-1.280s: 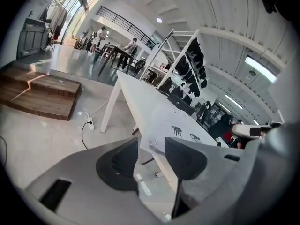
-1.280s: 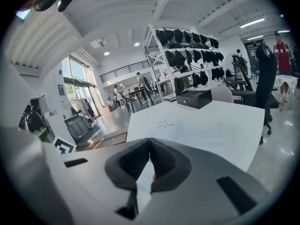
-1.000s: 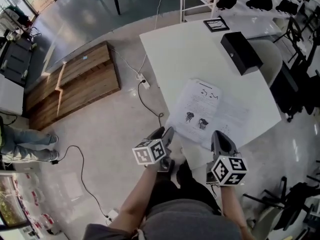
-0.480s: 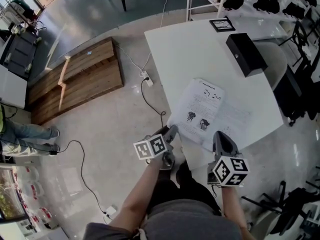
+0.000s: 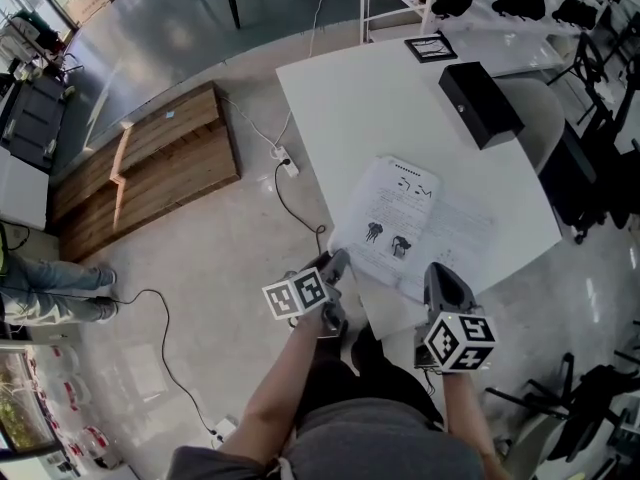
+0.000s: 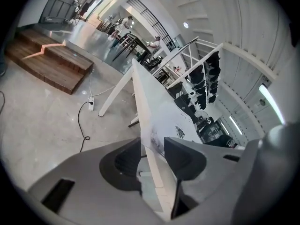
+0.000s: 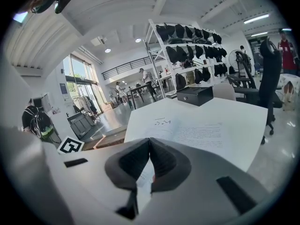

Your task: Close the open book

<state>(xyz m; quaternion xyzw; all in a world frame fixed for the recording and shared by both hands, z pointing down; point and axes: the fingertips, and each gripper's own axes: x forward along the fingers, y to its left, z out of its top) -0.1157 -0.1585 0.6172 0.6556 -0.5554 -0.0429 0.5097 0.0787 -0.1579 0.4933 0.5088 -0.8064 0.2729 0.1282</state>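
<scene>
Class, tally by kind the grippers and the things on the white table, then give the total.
grippers: 2, the left gripper and the right gripper
open book: 1
black box: 1
black-framed square at the table's far edge: 1
Total: 5

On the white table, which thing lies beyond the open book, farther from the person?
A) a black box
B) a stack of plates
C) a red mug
A: in the head view a black box lies past the open book on the white table; no mug or plates are there.
</scene>
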